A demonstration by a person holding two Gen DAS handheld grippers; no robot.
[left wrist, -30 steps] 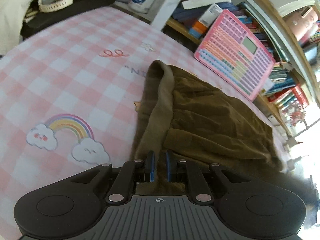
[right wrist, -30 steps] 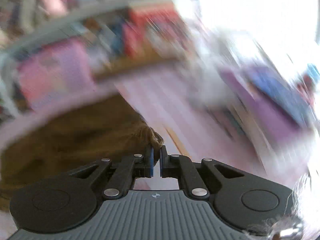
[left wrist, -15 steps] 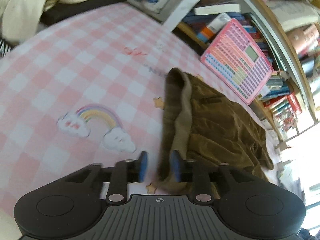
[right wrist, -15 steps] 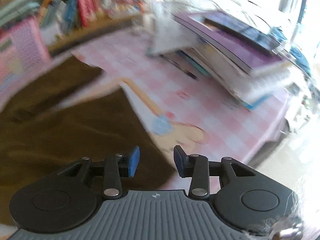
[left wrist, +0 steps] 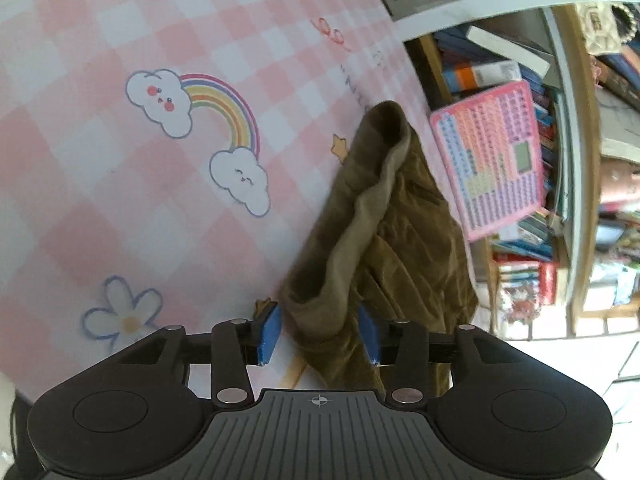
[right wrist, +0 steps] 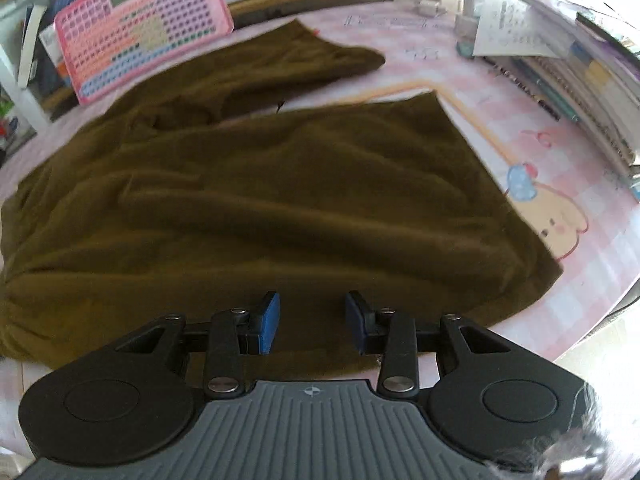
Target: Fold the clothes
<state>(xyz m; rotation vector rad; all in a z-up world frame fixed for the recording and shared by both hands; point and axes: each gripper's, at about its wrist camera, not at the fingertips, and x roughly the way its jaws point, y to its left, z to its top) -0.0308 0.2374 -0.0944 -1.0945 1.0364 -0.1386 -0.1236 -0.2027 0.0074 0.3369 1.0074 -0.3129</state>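
Left hand-held gripper (left wrist: 320, 334): jaws stand apart, nothing clamped. A bunched ridge of the brown garment (left wrist: 384, 236) lies between the blue pads (left wrist: 269, 332), loose rather than pinched. Right hand-held gripper (right wrist: 312, 322): jaws likewise apart and empty, poised just above the near edge of the same garment (right wrist: 260, 200).

The garment lies on the worktop (left wrist: 120, 160), which is covered in pink check with a rainbow print (left wrist: 224, 108). From the right view it is spread broad and mostly flat, with shallow wrinkles and one part reaching toward the pink toy tablet (right wrist: 140, 28) at the rear. From the left view its end is heaped into a thick rolled fold. A stack of books (right wrist: 580, 60) sits near the far right corner of the cloth.

Judgement: a fresh grasp is being set up for the next fold. To do it well, each gripper should take a single clean edge, not a wad; the left should come down on the ridge's outer layer only. The heaped end wants flattening first, or the fold will hold a lump. Both grasps should sit level along one edge so the cloth lifts evenly. Risk: the soft fabric may slip from a shallow pinch.
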